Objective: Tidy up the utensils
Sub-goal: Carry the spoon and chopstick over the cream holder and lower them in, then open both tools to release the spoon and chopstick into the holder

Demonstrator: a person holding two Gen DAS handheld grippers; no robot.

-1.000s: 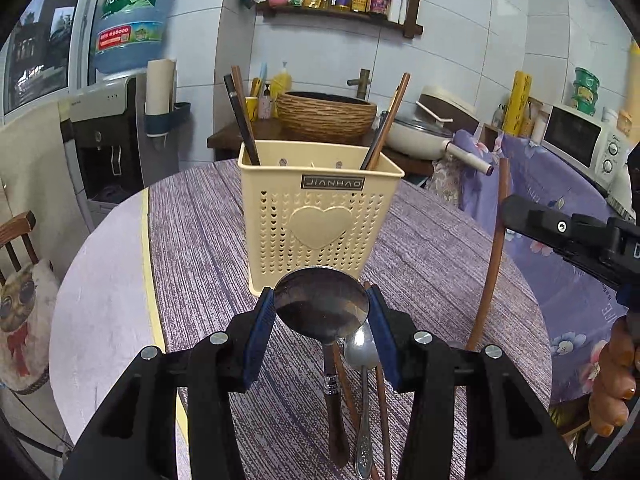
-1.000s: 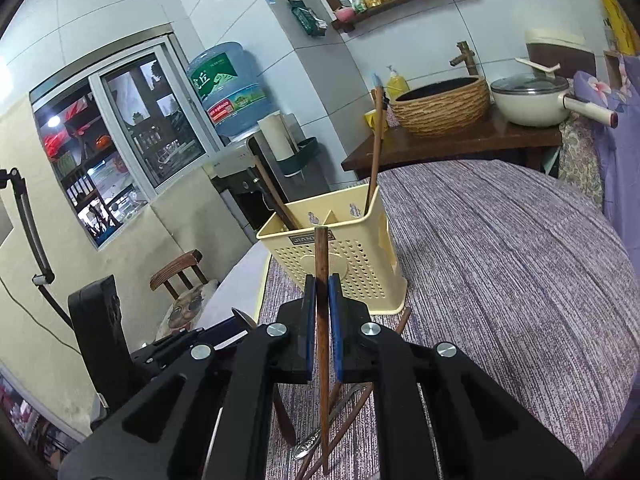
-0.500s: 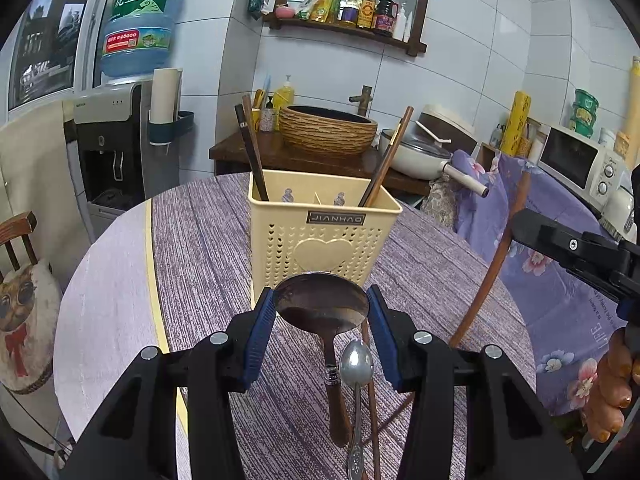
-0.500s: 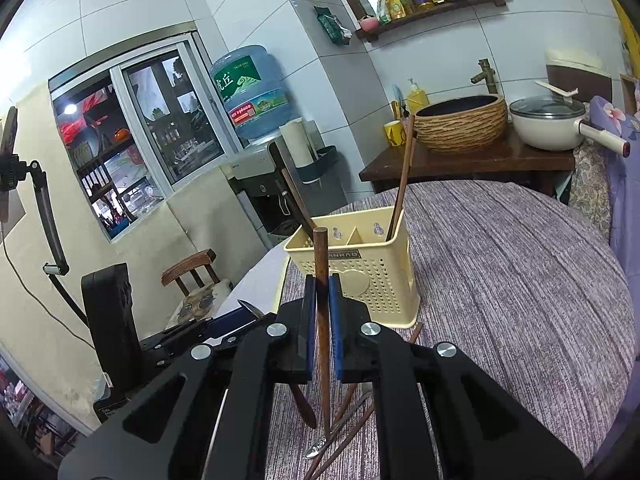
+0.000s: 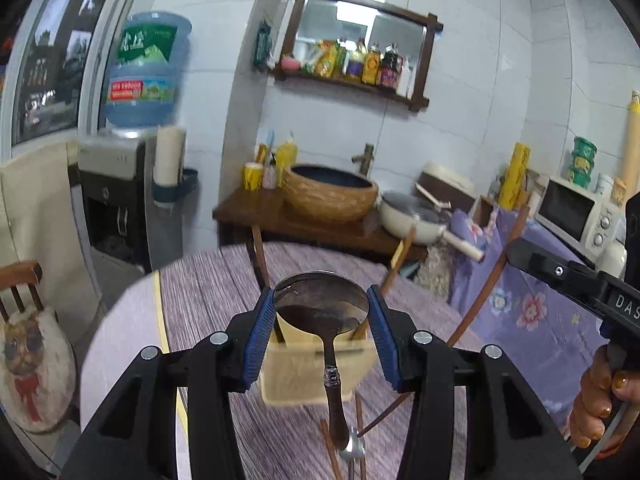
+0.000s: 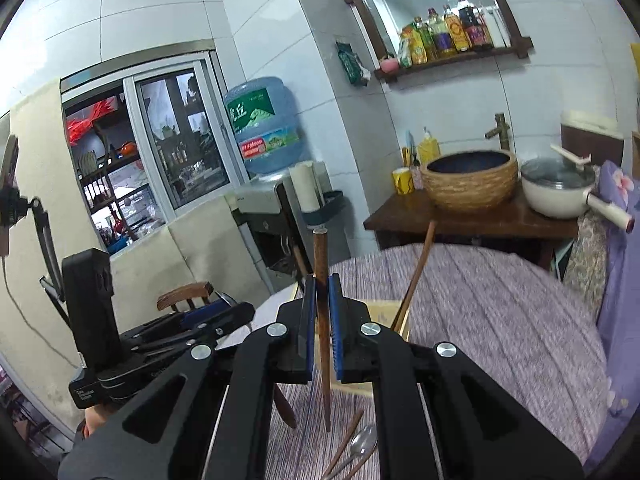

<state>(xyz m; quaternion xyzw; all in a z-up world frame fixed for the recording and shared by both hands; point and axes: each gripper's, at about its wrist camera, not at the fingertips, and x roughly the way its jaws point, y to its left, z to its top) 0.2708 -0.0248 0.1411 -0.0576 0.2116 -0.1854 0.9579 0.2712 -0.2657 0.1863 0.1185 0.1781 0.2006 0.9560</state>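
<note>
Both grippers have risen above the yellow utensil holder (image 5: 316, 376). Left gripper (image 5: 320, 320) clamps the ladle (image 5: 320, 304); right gripper (image 6: 322, 320) pinches a chopstick (image 6: 321, 280). Next: lower them into compartments.

a round bench (image 5: 208, 292) covered by a purple striped cloth (image 6: 500, 312) carries the things; along its left edge a pale bare strip (image 5: 120, 332) shows, with a yellow line where the cloth ends. a cream perforated utensil basket (image 5: 296, 380) stands on the cloth near the bench's middle. just in front of it, toward the near edge, lie brown chopsticks (image 6: 346, 438) and a small metal spoon (image 6: 362, 446), close together and partly crossing.
</note>
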